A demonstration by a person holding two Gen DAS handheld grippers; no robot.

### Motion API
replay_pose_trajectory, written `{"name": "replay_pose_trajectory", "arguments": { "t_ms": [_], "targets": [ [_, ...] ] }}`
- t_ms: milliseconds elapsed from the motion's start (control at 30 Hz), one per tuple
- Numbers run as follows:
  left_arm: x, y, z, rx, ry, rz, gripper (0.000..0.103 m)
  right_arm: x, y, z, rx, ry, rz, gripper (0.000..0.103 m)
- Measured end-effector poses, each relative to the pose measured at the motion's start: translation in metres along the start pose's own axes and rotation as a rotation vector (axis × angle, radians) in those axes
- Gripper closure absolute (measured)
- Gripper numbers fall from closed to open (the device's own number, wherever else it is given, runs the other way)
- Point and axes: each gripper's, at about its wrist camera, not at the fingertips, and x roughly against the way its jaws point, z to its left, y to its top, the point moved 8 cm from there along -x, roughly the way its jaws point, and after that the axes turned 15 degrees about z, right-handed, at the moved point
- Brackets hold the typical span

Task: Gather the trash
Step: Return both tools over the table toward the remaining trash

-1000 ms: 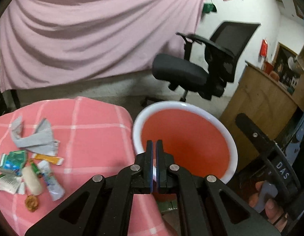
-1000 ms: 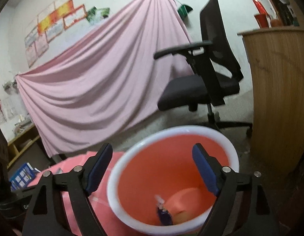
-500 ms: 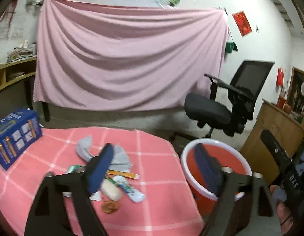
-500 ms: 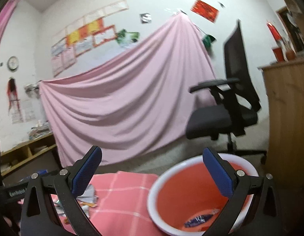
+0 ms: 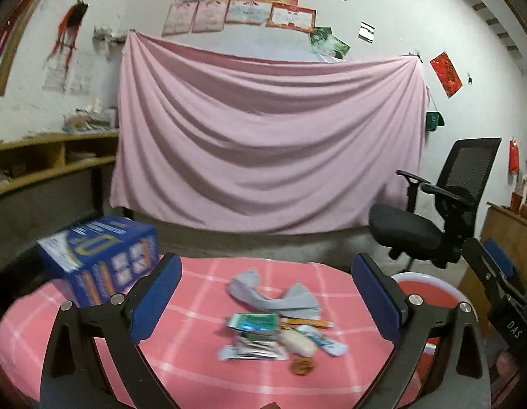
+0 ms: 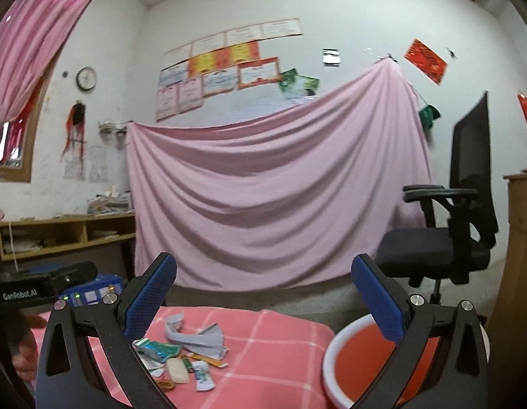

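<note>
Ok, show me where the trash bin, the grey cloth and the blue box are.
trash bin (image 6: 335, 347), right wrist view, on its white rim.
grey cloth (image 5: 290, 301), left wrist view, on its middle fold.
blue box (image 5: 103, 266), left wrist view, on its front face.

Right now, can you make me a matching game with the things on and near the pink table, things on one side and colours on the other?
Things:
1. box
2. bin
3. cloth scrap
4. chair

Colours:
A. grey
B. black
C. blue
D. red with a white rim

Pairs: 1-C, 2-D, 3-A, 4-B
</note>
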Motion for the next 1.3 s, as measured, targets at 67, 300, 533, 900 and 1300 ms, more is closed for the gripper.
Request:
{"name": "replay_pose_trajectory", "arguments": {
  "t_ms": [67, 300, 533, 900, 1300],
  "targets": [
    [0.004, -0.003, 0.012, -0.011, 0.024, -0.015, 0.005, -0.006, -0.002, 0.010, 0.026, 0.003, 0.013, 0.000],
    [-0.004, -0.022, 0.036, -0.047, 0.078, -0.010, 0.005, -0.025, -0.017, 0.035, 0.106, -0.008, 0.068, 0.000],
    [-0.033, -0.047, 0.053, -0.046, 0.072, 0.093, 0.005, -0.053, -0.038, 0.043, 0.134, -0.029, 0.205, 0.000],
    [-0.085, -0.075, 0.048, -0.039, 0.019, 0.345, 0.006, -0.092, -0.069, 0.013, -0.026, 0.008, 0.479, 0.009],
    [-0.120, -0.096, 0.009, -0.182, -0.041, 0.523, 0.027, -0.112, -0.094, 0.009, -0.079, 0.086, 0.670, 0.028]
  ]
}}
